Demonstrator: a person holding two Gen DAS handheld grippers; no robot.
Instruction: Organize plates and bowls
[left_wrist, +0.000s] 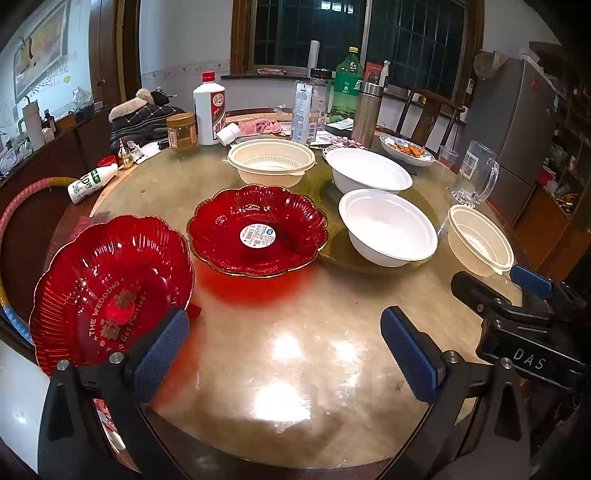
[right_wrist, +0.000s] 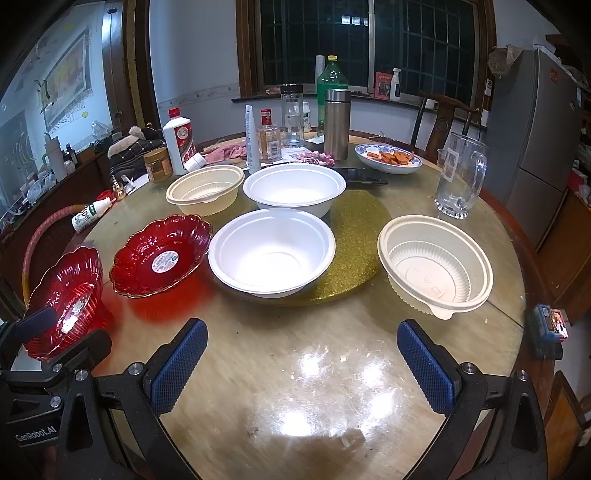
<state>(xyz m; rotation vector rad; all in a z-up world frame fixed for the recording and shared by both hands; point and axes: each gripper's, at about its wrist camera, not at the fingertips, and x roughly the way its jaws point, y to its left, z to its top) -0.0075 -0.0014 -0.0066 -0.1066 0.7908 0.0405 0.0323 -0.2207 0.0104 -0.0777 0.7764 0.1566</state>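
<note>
Taking the gold turntable mat (right_wrist: 354, 221) at the table's centre as landmark: 2 red scalloped plates, 2 white bowls and 2 cream ribbed bowls, 6 pieces in all.

The nearer white bowl (right_wrist: 271, 251) overlaps the mat's near-left edge, and the farther white bowl (right_wrist: 293, 188) sits at its far-left edge. One cream bowl (right_wrist: 436, 266) stands just right of the mat, the other (right_wrist: 203, 194) far left of it. The stickered red plate (right_wrist: 160, 256) lies left of the mat; the second red plate (left_wrist: 110, 288) is farther left, tilted up at the table edge.

The left gripper (left_wrist: 284, 354) has its fingers wide apart, the left pad against that tilted plate's rim. The right gripper (right_wrist: 303, 365) is also spread, holding nothing.

The plates look like thin, glossy, stiff plastic, probably light and slippery, so they are best pinched at the rim. The bowls look flimsy, and their lips suit a gentle grip.
</note>
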